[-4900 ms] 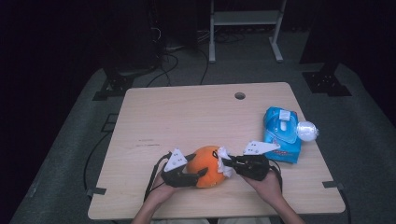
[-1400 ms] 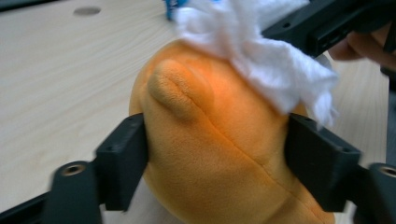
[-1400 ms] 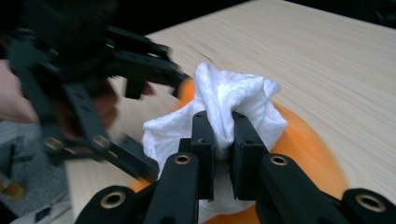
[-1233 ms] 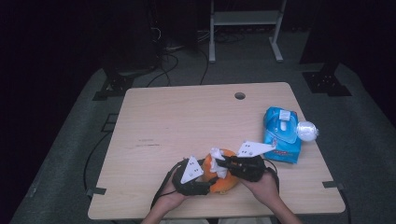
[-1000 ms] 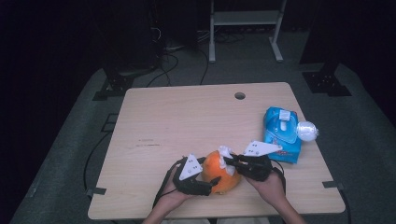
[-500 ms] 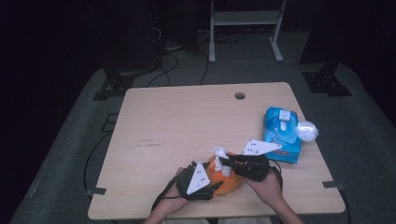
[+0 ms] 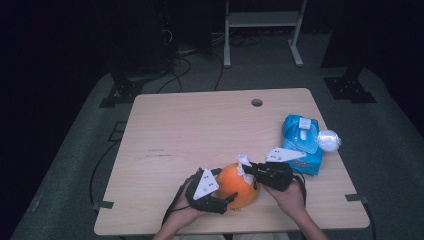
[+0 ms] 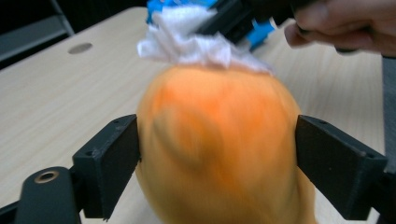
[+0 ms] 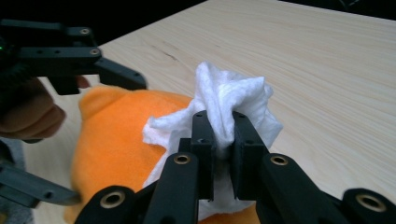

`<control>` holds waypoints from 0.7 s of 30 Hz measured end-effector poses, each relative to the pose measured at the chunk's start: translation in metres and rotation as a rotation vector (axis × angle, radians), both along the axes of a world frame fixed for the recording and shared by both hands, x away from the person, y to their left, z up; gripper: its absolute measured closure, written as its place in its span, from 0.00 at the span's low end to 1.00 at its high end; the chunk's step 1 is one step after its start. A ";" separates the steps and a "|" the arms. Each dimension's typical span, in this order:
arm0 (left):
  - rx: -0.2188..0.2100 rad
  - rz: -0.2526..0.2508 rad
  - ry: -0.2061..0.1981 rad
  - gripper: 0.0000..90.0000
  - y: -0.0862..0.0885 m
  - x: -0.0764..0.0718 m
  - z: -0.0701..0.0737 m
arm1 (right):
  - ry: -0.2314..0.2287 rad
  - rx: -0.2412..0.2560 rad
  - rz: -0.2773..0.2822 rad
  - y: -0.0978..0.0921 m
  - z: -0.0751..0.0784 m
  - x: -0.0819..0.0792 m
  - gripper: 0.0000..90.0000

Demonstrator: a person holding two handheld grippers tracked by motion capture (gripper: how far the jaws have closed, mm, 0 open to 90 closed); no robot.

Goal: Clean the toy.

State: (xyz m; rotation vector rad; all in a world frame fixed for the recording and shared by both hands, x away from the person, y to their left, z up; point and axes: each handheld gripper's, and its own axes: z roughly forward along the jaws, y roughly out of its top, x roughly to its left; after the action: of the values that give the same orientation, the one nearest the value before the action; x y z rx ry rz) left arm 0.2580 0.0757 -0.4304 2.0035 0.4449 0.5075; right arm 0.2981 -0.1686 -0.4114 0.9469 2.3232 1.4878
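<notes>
**A:** High view first. The orange plush (image 7: 239, 186) sat near the front edge of the table (image 7: 200, 130), a bit right of centre. The left gripper (image 7: 216, 196) came at it from about 8 o'clock, one jaw low along its front side. The right gripper (image 7: 248, 168) came in from 3 o'clock with a white wipe (image 7: 243, 162) at its tip, right on the plush's top at roughly 1 o'clock.

**B:** And the blue thing?

**A:** Blue wipe pack (image 7: 302, 143), out at 2 o'clock from the plush, near the right edge. A clear ball-like thing (image 7: 329, 140) was touching its right side, couldn't tell what it was.

**B:** What did the left gripper view give you?

**A:** The plush (image 8: 219, 144) was blurry but wedged between the two black jaws, one touching each side, so the left gripper (image 8: 217, 154) was clamped on it. The wipe (image 8: 196, 39) sat on top at 12 o'clock, with the other gripper and a hand (image 8: 345, 25) coming in from 1 o'clock.

**B:** Right gripper view?

**A:** The right gripper (image 9: 219, 128) had its jaws nearly together, pinching the bunched wipe (image 9: 233, 100), which pressed on the plush (image 9: 116, 140) below. The left gripper (image 9: 70, 56) was over at 10 o'clock.
</notes>
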 end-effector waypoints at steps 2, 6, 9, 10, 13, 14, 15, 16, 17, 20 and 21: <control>0.025 -0.003 -0.020 0.26 0.002 0.000 -0.002 | -0.016 -0.018 0.006 0.003 0.002 -0.001 0.90; 0.032 0.016 0.004 0.33 0.010 0.005 -0.004 | 0.005 -0.017 -0.012 -0.005 -0.002 0.004 0.90; 0.023 0.039 0.026 0.33 0.017 0.011 -0.008 | 0.046 -0.014 -0.053 -0.017 -0.012 0.010 0.90; 0.027 0.050 0.034 0.34 0.019 0.012 -0.009 | 0.057 -0.008 -0.065 -0.019 -0.015 0.011 0.90; 0.033 0.069 0.049 0.34 0.024 0.016 -0.011 | 0.045 -0.001 -0.054 -0.014 -0.010 0.006 0.90; 0.027 0.073 0.060 0.34 0.027 0.017 -0.012 | 0.019 -0.009 -0.035 -0.008 -0.005 0.002 0.90; 0.019 0.075 0.071 0.34 0.030 0.018 -0.014 | 0.019 -0.009 -0.035 -0.008 -0.005 0.002 0.90; 0.011 0.077 0.080 0.34 0.032 0.020 -0.014 | 0.013 -0.008 -0.030 -0.007 -0.005 0.002 0.90; 0.011 0.079 0.083 0.34 0.033 0.020 -0.015 | 0.024 -0.004 -0.030 -0.008 -0.007 0.003 0.90; -0.002 0.088 0.091 0.34 0.034 0.022 -0.014 | 0.042 -0.009 -0.049 -0.015 -0.013 0.008 0.90; -0.019 0.089 0.087 0.33 0.035 0.022 -0.012 | 0.058 0.000 -0.059 -0.017 -0.016 0.009 0.90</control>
State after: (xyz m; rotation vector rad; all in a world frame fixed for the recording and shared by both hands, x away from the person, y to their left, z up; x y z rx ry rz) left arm 0.2800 0.1106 -0.4428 2.0001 0.5924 0.4704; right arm 0.3071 -0.1861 -0.4276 1.0619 2.3137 1.4567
